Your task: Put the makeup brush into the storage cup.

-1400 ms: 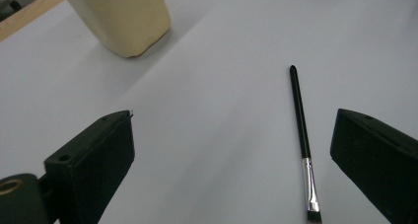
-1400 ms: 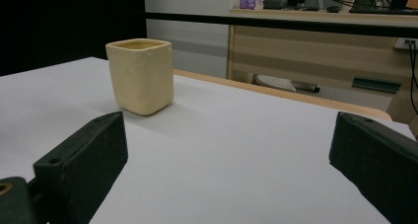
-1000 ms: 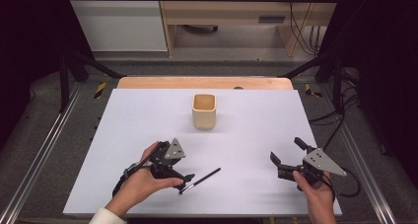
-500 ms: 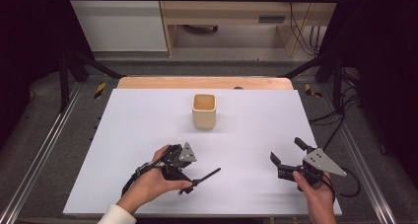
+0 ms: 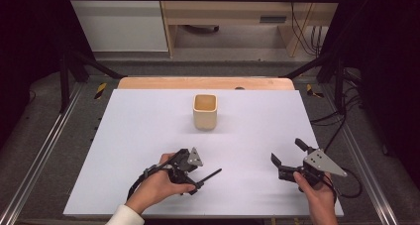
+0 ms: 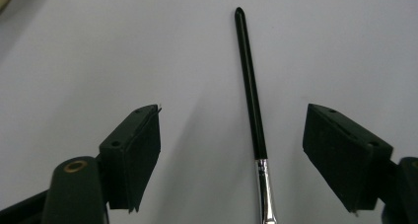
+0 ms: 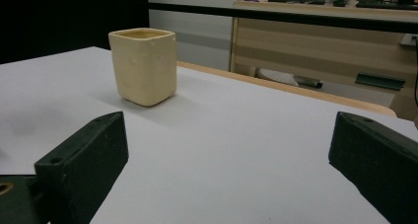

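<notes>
A thin brush [image 5: 212, 174] with a black handle and a silver ferrule lies flat on the white table [image 5: 138, 131], near the front. In the left gripper view the brush [image 6: 250, 81] runs up between the two black pads [image 6: 135, 155] with a gap on each side. My left gripper [image 5: 191, 183] is low over the brush's ferrule end; its jaws have just been closing and stand open around it. My right gripper [image 5: 287, 151] rests open at the front right, nothing between its fingers. It faces a cream square cup [image 7: 143, 66].
The cream cup [image 5: 205, 111] stands upright at the table's middle back. A wooden strip [image 5: 205, 83] edges the far side. Black frame bars and cables flank the table, and wooden furniture [image 7: 320, 46] stands behind it.
My left gripper has moved right and lower, onto the brush's near end, and its jaws have narrowed. The right gripper and the cup have stayed put.
</notes>
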Available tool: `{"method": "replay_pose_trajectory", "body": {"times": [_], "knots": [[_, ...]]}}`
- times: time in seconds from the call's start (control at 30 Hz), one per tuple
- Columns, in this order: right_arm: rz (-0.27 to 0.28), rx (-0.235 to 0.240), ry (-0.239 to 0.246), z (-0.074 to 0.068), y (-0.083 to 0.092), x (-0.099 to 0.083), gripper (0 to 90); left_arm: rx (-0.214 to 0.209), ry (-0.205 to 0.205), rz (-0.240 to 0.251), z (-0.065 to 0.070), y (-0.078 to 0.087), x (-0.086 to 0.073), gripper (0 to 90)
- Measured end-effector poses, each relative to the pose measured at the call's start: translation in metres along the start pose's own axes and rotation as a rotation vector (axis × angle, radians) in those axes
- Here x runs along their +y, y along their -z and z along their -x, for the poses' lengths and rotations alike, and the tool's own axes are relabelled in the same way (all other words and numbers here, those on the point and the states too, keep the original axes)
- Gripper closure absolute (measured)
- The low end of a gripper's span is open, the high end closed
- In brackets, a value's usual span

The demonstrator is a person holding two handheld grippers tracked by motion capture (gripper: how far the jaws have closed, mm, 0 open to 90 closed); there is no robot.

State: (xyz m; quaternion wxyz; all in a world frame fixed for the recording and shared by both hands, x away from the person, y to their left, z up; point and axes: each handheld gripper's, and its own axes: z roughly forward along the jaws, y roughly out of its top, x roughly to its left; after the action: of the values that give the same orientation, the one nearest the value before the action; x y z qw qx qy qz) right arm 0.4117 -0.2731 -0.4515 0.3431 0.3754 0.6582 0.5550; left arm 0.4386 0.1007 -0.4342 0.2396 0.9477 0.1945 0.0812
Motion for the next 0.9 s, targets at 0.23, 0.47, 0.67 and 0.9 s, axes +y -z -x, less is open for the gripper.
{"method": "replay_pose_trajectory", "body": {"times": [0.23, 0.47, 0.67, 0.9], "knots": [[-0.005, 0.007, 0.01, -0.001, 0.0, 0.0, 2.2, -0.011, 0.027, -0.017, 0.004, 0.0, -0.001, 36.4], [-0.005, 0.005, 0.01, 0.0, 0.0, 0.0, 2.2, -0.02, 0.038, -0.064, 0.006, -0.003, -0.001, 48.8], [-0.009, 0.007, 0.008, -0.001, -0.001, -0.001, 2.2, -0.021, 0.055, -0.097, 0.006, -0.005, -0.002, 54.4], [-0.011, 0.007, 0.015, -0.001, -0.001, -0.001, 2.2, -0.029, 0.054, -0.133, 0.008, -0.01, -0.002, 59.4]]}}
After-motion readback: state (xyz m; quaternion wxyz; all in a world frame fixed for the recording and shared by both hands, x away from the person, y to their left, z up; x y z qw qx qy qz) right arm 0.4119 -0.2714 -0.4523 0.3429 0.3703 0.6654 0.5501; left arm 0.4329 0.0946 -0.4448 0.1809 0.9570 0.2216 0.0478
